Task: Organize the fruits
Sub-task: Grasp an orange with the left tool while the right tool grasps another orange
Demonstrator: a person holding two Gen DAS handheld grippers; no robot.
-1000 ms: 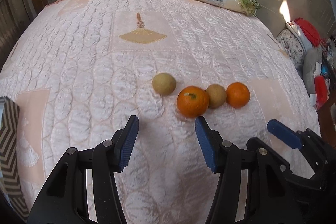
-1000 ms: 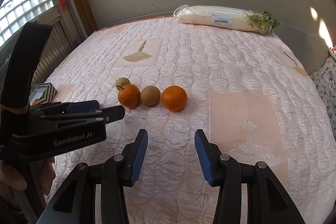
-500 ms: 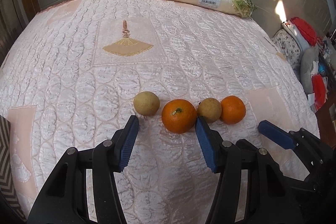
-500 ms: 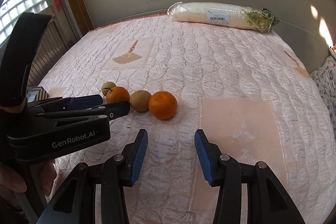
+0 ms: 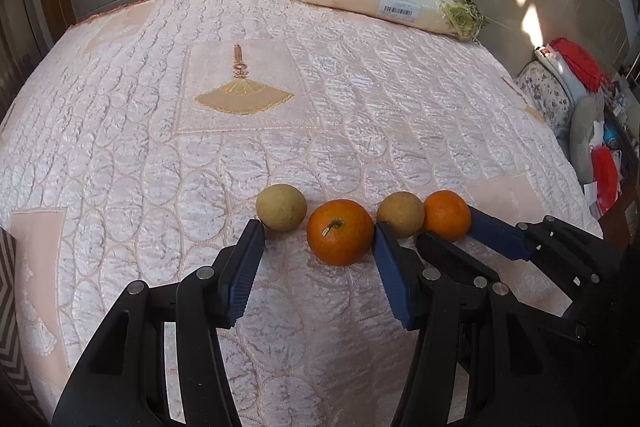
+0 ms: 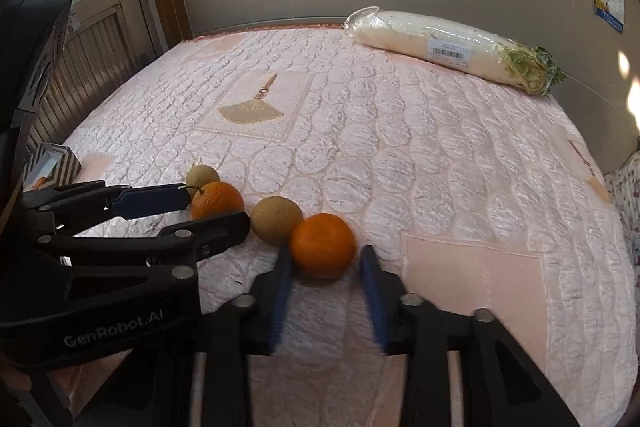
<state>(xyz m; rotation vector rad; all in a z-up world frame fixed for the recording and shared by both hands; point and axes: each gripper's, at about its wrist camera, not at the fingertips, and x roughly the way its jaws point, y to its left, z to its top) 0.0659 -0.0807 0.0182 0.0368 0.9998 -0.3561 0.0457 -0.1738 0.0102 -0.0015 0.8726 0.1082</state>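
Observation:
Several fruits lie in a row on a pink quilted bed (image 5: 360,99): a tan fruit (image 5: 281,213), a stemmed orange (image 5: 340,237), a second tan fruit (image 5: 400,214) and a second orange (image 5: 447,215). My left gripper (image 5: 318,239) is open, its fingertips on either side of the stemmed orange, not closed on it. My right gripper (image 6: 326,261) is open, its fingertips flanking the second orange (image 6: 322,245). The right wrist view also shows the second tan fruit (image 6: 277,220), the stemmed orange (image 6: 217,199) and the first tan fruit (image 6: 202,174).
A plastic-wrapped white radish (image 5: 384,1) lies at the bed's far edge. A striped box (image 6: 54,163) sits at the left edge. Bags and clutter (image 5: 576,99) stand beside the bed on the right.
Both grippers have moved forward toward the fruit row. The left fingertips now flank the stemmed orange, the right fingertips flank the second orange. Both stay open.

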